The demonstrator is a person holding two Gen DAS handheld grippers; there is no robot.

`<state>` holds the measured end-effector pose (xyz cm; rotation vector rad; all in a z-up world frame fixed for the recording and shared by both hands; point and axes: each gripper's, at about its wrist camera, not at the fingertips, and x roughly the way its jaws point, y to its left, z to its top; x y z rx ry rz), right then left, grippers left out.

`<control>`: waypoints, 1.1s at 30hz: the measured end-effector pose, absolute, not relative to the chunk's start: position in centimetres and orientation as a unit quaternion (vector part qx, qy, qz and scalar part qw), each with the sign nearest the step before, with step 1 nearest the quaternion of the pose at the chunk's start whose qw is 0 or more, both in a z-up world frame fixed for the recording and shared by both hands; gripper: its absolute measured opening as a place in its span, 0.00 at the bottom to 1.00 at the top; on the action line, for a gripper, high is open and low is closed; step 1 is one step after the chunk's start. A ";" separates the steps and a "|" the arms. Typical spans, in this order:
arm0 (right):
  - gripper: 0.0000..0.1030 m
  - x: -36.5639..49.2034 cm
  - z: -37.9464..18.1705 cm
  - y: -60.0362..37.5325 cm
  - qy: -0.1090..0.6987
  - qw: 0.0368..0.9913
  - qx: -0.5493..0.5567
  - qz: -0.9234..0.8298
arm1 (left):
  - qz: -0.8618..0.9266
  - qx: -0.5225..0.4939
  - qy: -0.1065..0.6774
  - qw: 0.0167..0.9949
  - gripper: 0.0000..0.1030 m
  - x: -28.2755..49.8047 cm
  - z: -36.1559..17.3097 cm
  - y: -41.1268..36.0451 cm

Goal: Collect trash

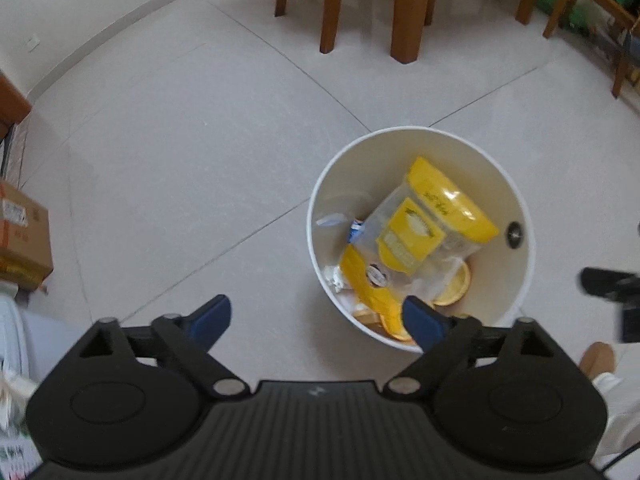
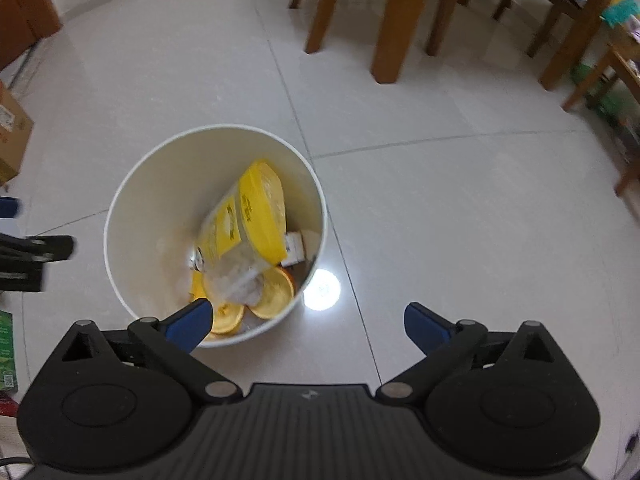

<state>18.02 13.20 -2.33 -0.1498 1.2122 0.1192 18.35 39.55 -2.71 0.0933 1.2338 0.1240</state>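
Observation:
A white round bin (image 1: 520, 216) stands on the tiled floor, right of centre in the left wrist view and left of centre (image 2: 160, 184) in the right wrist view. Inside lie a yellow and clear plastic bag (image 1: 432, 220) (image 2: 256, 216), yellow round lids (image 2: 272, 292) and small bits of paper and card. My left gripper (image 1: 320, 320) hovers open above the floor just left of the bin, its right fingertip over the rim. My right gripper (image 2: 308, 326) is open too, just right of the bin, with nothing between the fingers.
Wooden table and chair legs (image 1: 408, 8) (image 2: 396, 20) stand beyond the bin. A cardboard box (image 1: 24, 236) sits at the left edge. More chairs and clutter (image 2: 600, 52) line the right side. A lamp's reflection (image 2: 322, 290) shines on the tiles.

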 end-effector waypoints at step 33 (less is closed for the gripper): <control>1.00 9.4 6.2 12.5 0.552 0.833 -0.025 0.042 | 0.146 -0.002 0.594 0.791 0.92 9.5 4.9 34.8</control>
